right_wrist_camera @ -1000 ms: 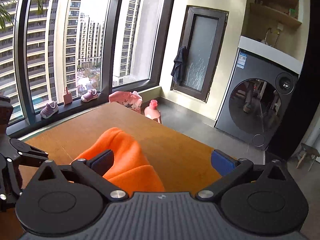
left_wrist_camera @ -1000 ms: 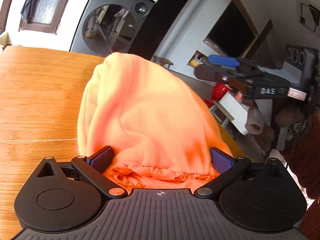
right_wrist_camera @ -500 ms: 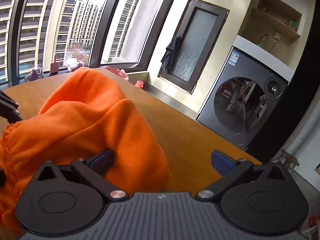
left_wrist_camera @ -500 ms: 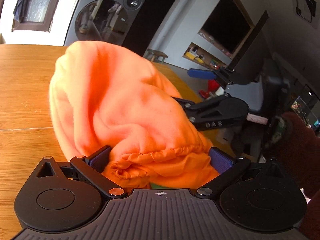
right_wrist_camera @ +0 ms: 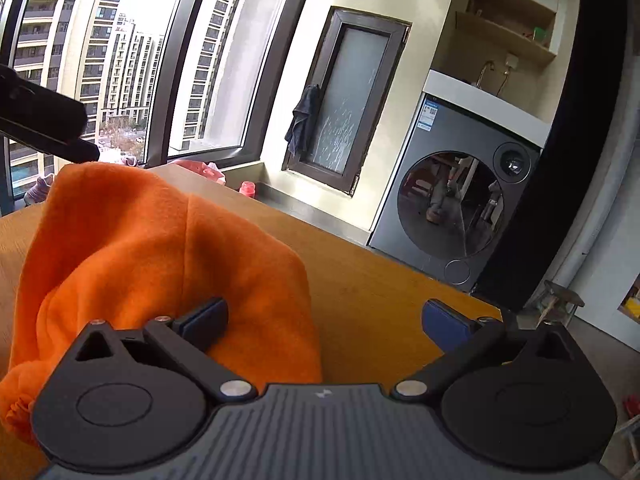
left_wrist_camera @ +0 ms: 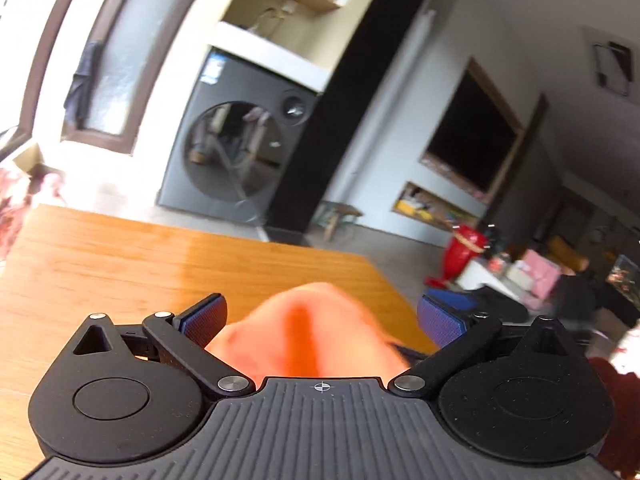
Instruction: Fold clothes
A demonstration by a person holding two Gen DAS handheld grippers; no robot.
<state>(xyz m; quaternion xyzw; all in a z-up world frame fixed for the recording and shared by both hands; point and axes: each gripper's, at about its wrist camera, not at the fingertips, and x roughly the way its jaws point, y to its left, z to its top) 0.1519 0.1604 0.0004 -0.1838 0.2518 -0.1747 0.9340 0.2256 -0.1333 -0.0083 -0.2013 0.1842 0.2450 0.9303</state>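
Since half a second ago my left claw (left_wrist_camera: 320,316) has tipped upward and the orange garment (right_wrist_camera: 160,248) fills far less of its view; only a blurred hump of cloth shows between its fingers now. Both blue pads on that side stand wide apart with the fabric loose in the gap, so I read the left claw as released, not pinching anything. My right claw (right_wrist_camera: 326,320) is spread wide too; its left pad (right_wrist_camera: 206,318) sits against the heap of garment, while the right pad is over bare wood. From the right wrist view, the garment lies bunched on the wooden counter (right_wrist_camera: 380,304), mounded up at the left. A dark piece of the other tool crosses the upper left of that view. Behind the counter stands a grey washing machine (right_wrist_camera: 460,200).
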